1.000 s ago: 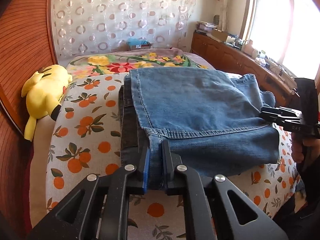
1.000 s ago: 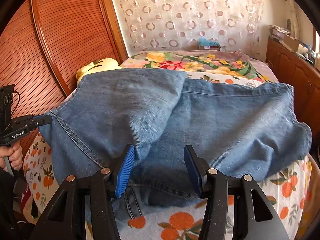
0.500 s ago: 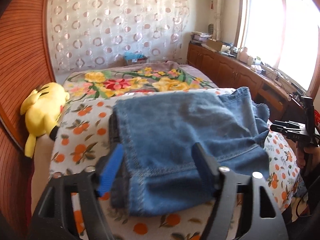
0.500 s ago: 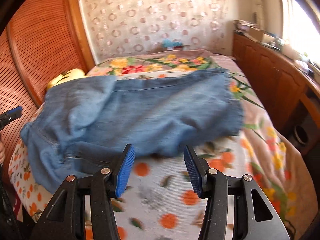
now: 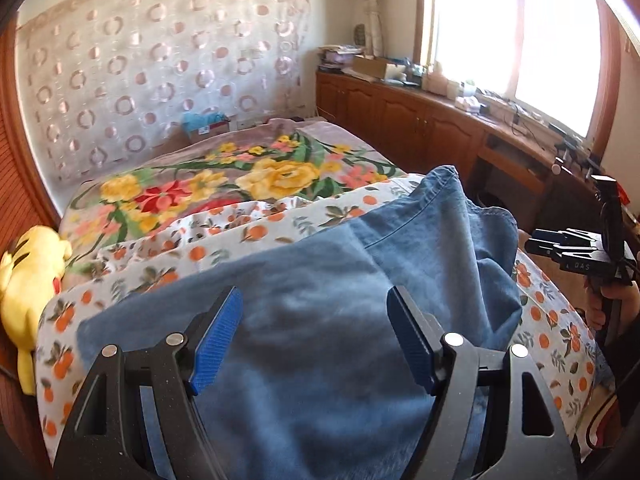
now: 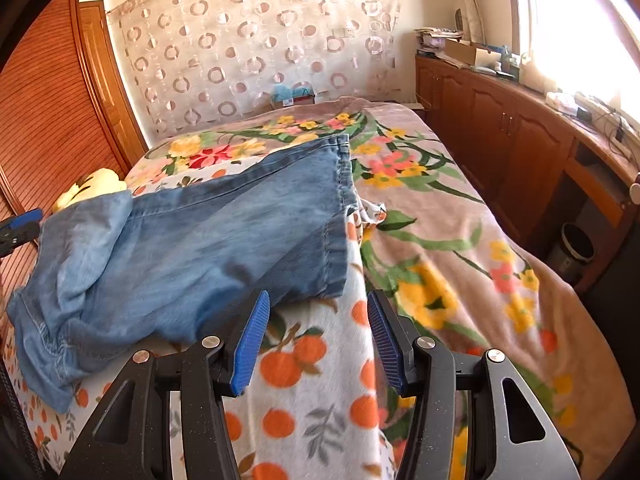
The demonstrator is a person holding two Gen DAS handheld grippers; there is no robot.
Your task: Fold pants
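Released since a second ago: left gripper (image 5: 314, 334) then pinched shut on the denim hem, now spread wide with nothing pressed between the blue pads (image 5: 216, 338), and pulled back over the cloth; right gripper (image 6: 314, 340) swung away toward the right side of the bed, its gap unchanged. In the left wrist view, far left edge, yellow plush toy (image 5: 28, 276) lying against the wooden wall; across the lower centre, blue jeans (image 5: 320, 304), folded into a thick bundle and resting on the orange-print blanket (image 5: 248, 232), filling the space behind and below the open fingers; upper middle, floral blanket (image 5: 280, 172) further up the bed; at the right edge, the other black gripper seen side-on, held by a hand (image 5: 608, 304), level with the jeans' right end and apart from them. In the right wrist view, at the far left edge, blue tip of the left gripper beside the jeans' bunched end; from left to centre of the frame, jeans lying flat across the bed, hemmed leg ends pointing to the upper centre; bottom centre, right gripper moderately open, empty, hovering over orange-print blanket just right of the jeans' near edge, not touching them; right of that, floral blanket running up the frame; far right, wooden cabinets (image 6: 520, 136) under a bright window (image 6: 580, 20)
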